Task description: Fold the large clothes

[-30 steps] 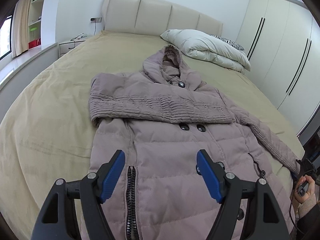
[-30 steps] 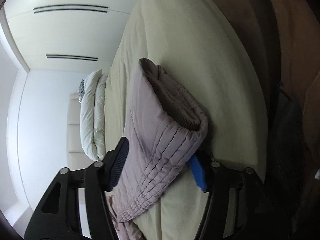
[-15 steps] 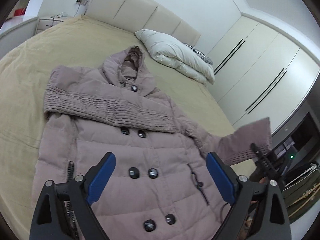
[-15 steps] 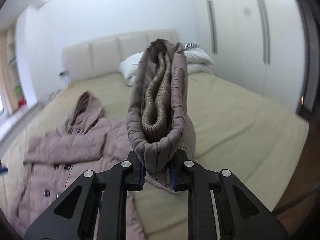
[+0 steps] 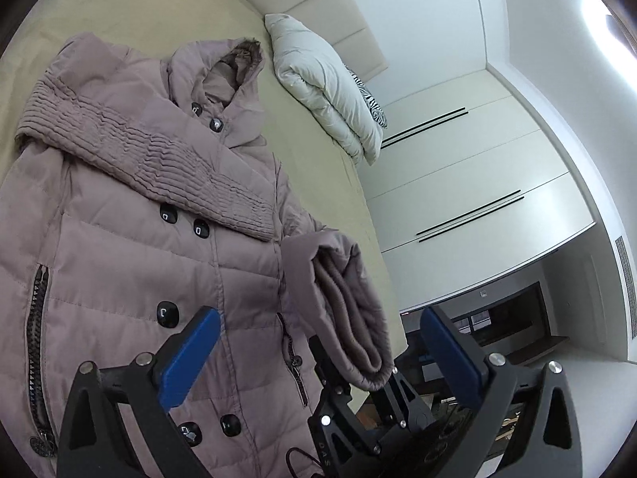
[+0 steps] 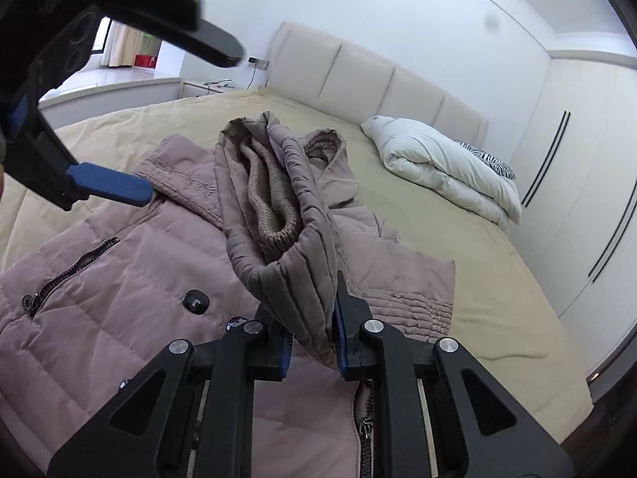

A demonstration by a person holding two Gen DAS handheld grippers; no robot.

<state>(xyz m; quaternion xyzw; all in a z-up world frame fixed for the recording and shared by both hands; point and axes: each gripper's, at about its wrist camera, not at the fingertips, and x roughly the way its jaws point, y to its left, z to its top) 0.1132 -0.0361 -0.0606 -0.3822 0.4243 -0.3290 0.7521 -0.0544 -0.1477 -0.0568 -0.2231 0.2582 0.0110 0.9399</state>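
Note:
A mauve padded coat (image 5: 119, 239) lies face up on the bed, hood (image 5: 227, 75) toward the headboard. One ribbed sleeve (image 5: 139, 151) is folded across its chest. My right gripper (image 6: 312, 318) is shut on the other sleeve's cuff (image 6: 278, 215) and holds it up above the coat's front. In the left wrist view that cuff (image 5: 350, 310) hangs between the blue pads of my left gripper (image 5: 318, 318) without touching them. The left jaws are opening and grip nothing. From the right wrist view, the left gripper (image 6: 191, 123) hovers over the coat's left side.
The tan bed cover (image 6: 458, 239) reaches far to the right of the coat. A folded white duvet (image 6: 450, 171) lies by the headboard (image 6: 358, 75). White wardrobe doors (image 5: 477, 151) line the right wall. A nightstand (image 6: 207, 87) stands at the back left.
My right gripper shut on the cuff, rolled upright and carried it from the bed's edge up over the coat. The left jaws widened and that gripper turned to the right.

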